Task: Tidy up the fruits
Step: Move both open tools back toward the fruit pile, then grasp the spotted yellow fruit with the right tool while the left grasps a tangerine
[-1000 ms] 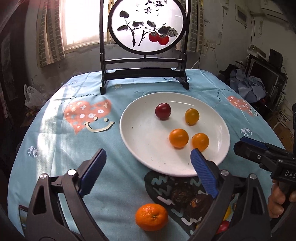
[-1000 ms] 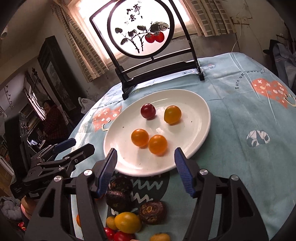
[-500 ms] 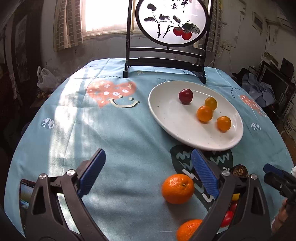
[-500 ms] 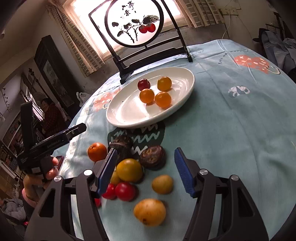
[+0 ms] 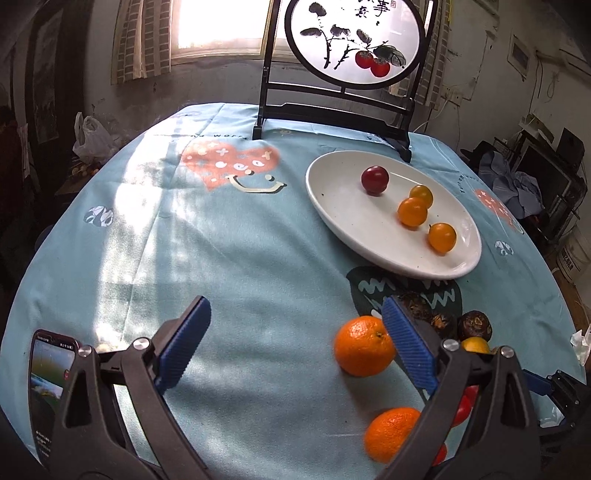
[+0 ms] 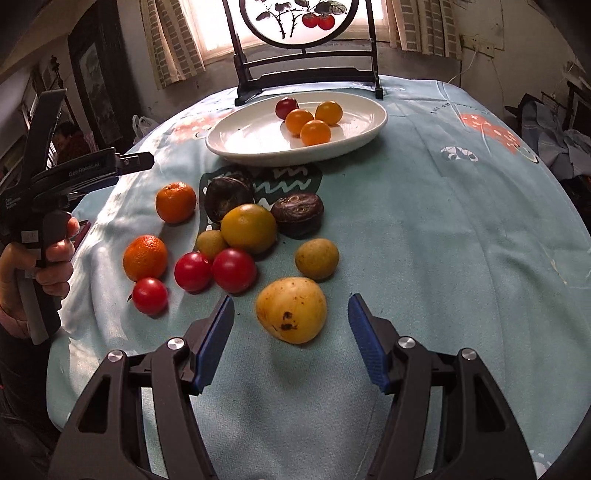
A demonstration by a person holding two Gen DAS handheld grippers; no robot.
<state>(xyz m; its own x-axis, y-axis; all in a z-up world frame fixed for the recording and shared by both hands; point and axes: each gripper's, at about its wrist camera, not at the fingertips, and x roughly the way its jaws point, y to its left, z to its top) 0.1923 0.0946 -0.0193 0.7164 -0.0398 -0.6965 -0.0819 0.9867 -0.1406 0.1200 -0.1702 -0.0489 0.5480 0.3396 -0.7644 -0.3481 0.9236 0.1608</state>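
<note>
On the surface (image 6: 424, 229), blue cloth w/ loose fruit; right hand-held gripper (image 6: 291, 343) gaped wide, empty, window (image 5: 218, 26) behind.

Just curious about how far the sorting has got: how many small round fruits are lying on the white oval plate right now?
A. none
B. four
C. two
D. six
B: the white oval plate holds one dark red round fruit and three small orange-yellow ones, four in all.
</note>
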